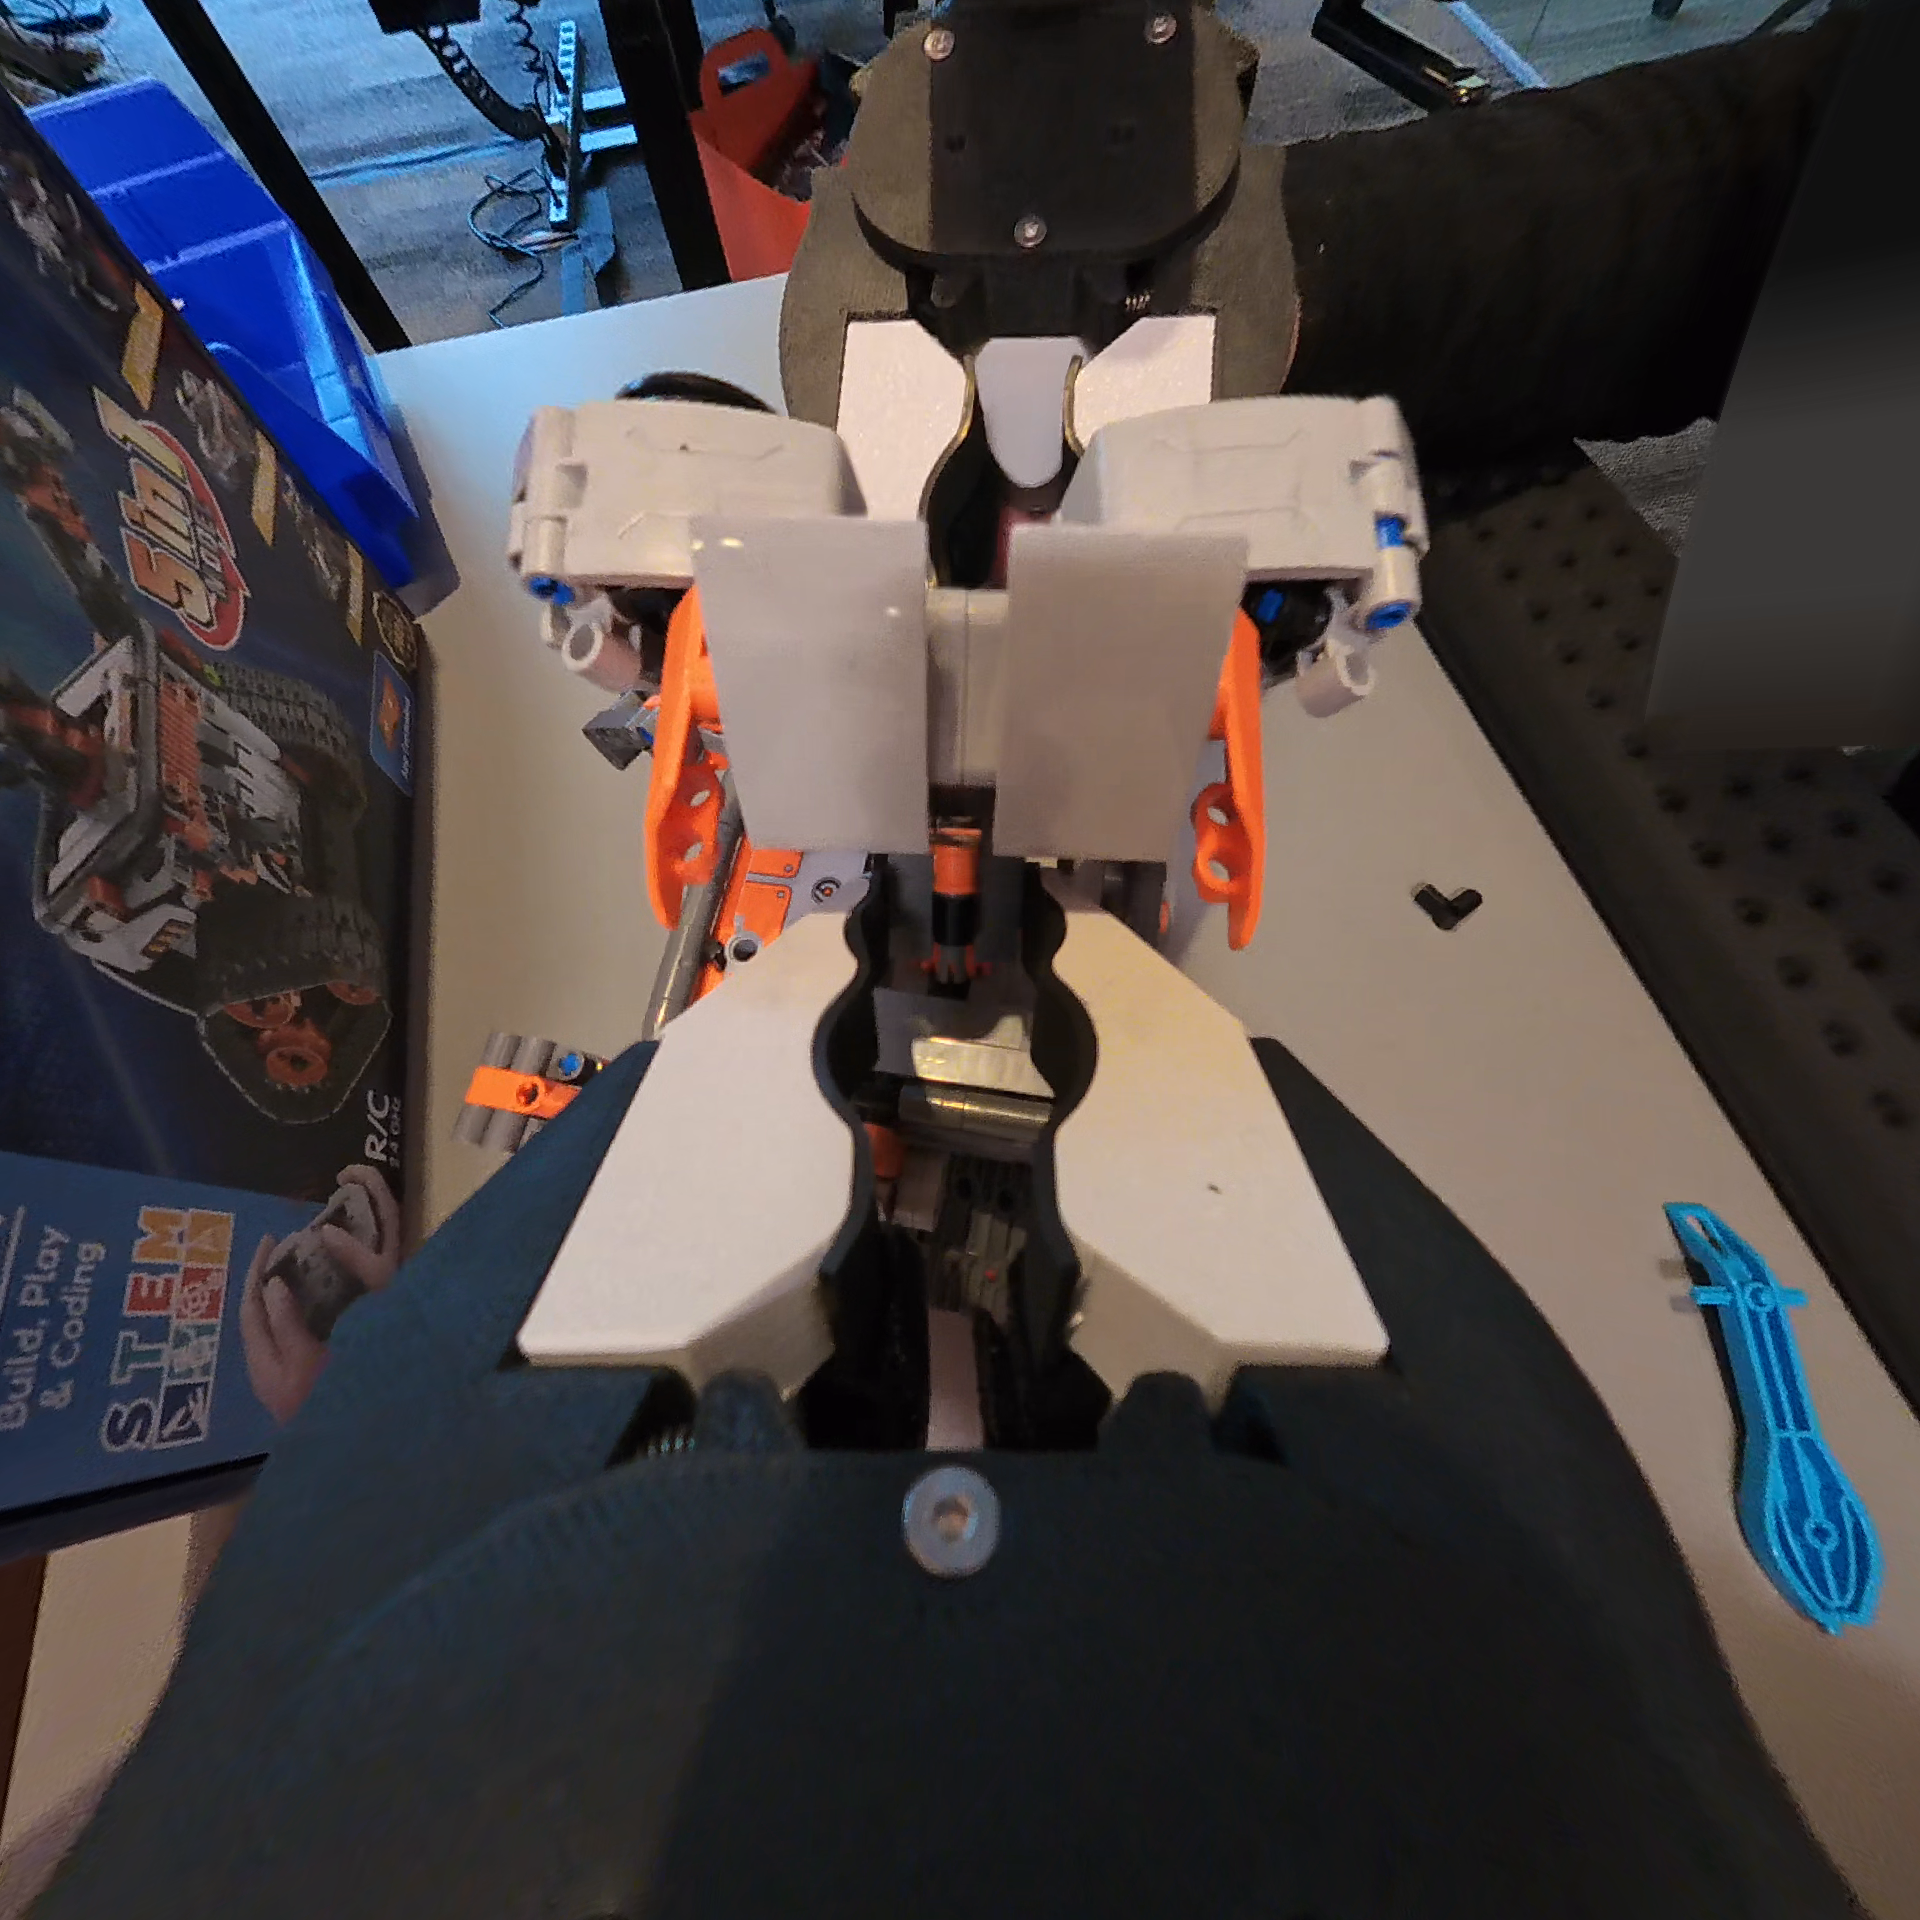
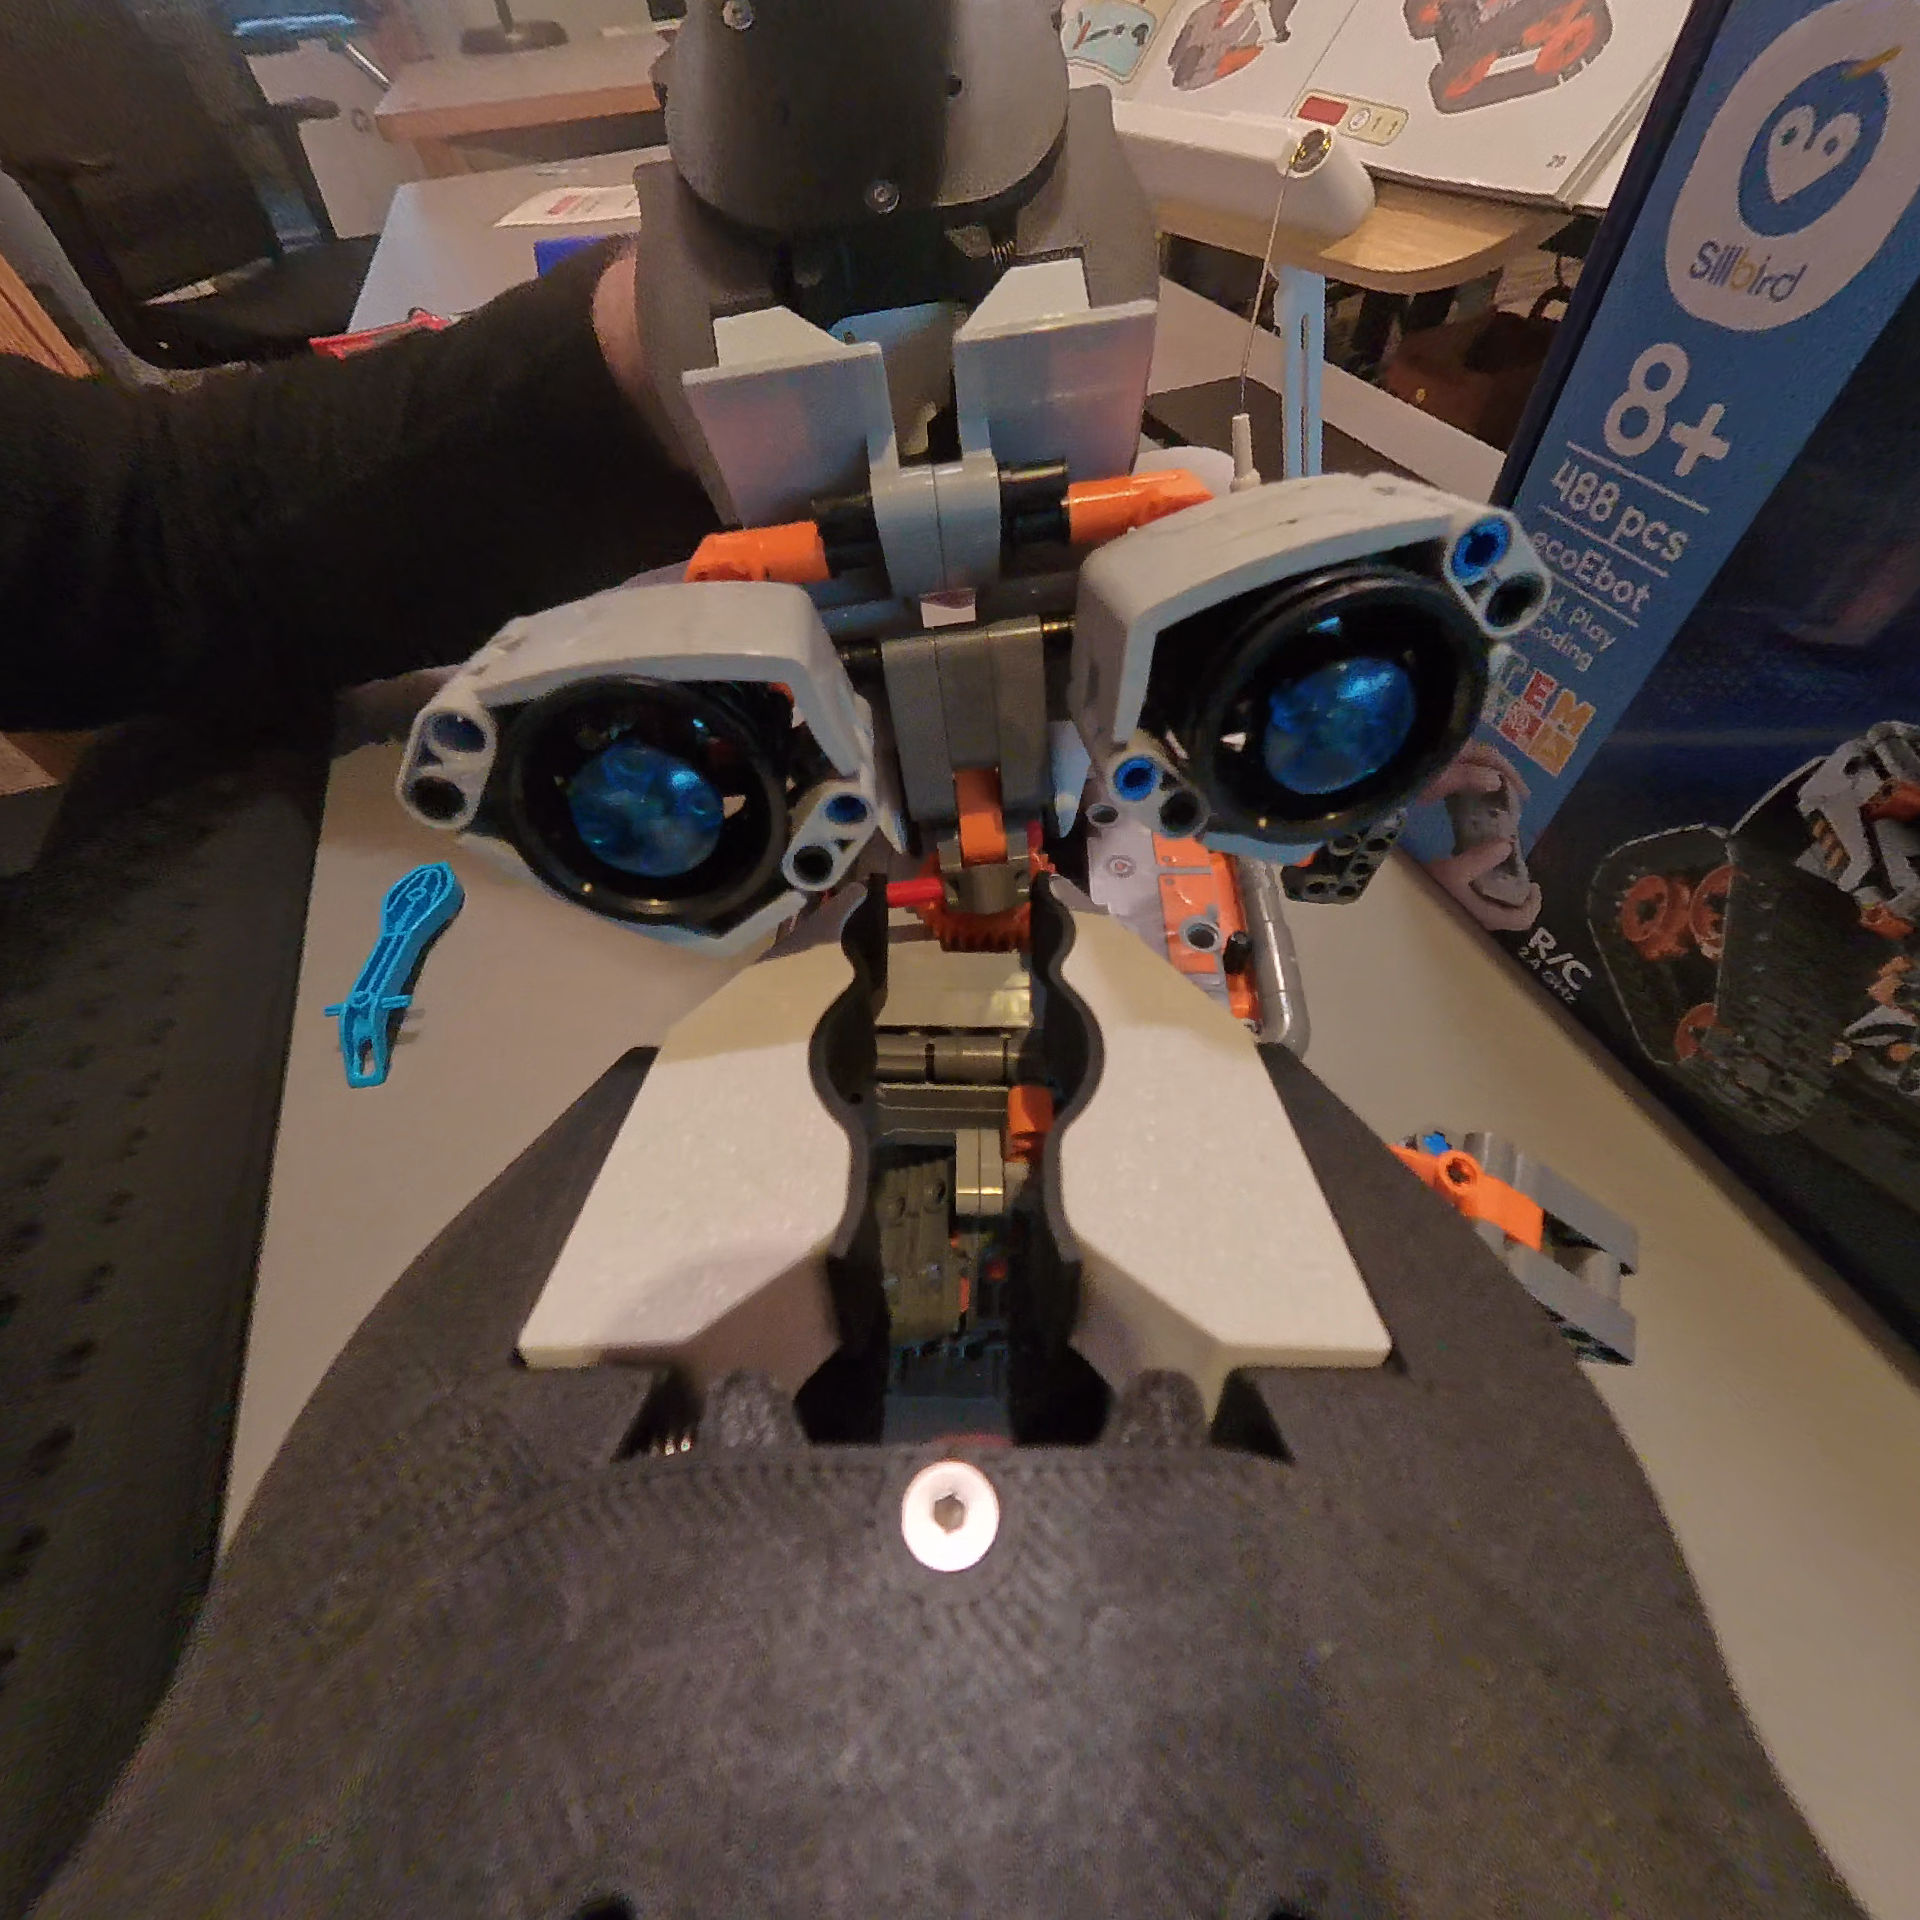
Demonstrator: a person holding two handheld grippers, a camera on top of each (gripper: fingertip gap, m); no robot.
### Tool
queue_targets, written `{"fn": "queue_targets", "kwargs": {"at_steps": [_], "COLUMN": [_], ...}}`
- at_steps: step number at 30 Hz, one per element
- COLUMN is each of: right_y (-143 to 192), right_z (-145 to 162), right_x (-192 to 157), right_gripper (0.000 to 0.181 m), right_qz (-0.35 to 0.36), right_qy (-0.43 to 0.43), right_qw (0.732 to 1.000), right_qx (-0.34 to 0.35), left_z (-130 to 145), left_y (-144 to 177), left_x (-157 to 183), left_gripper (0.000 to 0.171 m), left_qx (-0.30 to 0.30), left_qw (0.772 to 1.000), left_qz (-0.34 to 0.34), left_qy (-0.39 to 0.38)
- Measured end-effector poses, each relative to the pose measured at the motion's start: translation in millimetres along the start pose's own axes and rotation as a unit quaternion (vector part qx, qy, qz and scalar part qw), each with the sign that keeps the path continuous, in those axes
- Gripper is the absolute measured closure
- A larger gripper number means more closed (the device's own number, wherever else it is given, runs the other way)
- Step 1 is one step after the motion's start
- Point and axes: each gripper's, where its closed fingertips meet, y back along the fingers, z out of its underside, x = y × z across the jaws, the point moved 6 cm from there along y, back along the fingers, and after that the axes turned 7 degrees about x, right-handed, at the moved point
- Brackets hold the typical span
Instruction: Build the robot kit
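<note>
Both grippers are clamped onto the same brick-built robot (image 2: 966, 727) standing mid-bench (image 1: 1403, 1039). The left gripper (image 1: 954, 1049) pinches its back from the near side, and the right gripper (image 2: 956, 1049) pinches the neck under its two blue-lensed eyes. A blue brick separator tool (image 1: 1777, 1423) lies just right; the kit's box (image 1: 187, 831) sits left.

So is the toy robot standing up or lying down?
Standing up. The toy robot rises from the white table, its two blue-lensed eyes at the top. The left gripper and right gripper pinch its middle from opposite sides.
</note>
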Motion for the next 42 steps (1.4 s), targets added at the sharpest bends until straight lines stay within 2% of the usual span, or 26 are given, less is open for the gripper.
{"fn": "queue_targets", "kwargs": {"at_steps": [5,8,20,30,42], "right_y": [8,16,17,11,5], "right_z": [-2,-5,-2,-3,4], "right_x": [3,6,4,5,5], "right_gripper": [0.153,0.16,0.152,0.17,0.174], "right_qz": [0.006,0.015,0.039,0.043,0.052], "right_qy": [-0.01,-0.007,0.012,0.003,0.012], "right_qw": [1.0,1.0,0.999,0.998,0.998], "right_qx": [0.004,0.01,0.002,0.035,0.014], "left_z": [-1,-2,-3,-3,-3], "left_y": [-2,-2,-3,-3,-2], "left_x": [-2,-3,-4,-5,-6], "left_gripper": [0.148,0.148,0.148,0.148,0.148], "left_qx": [-0.011,-0.019,-0.048,-0.045,-0.023], "left_qw": [1.0,1.0,0.999,0.999,1.0], "left_qz": [-0.002,-0.001,-0.009,-0.004,0.0], "left_qy": [0.003,0.008,0.011,0.014,0.022]}}
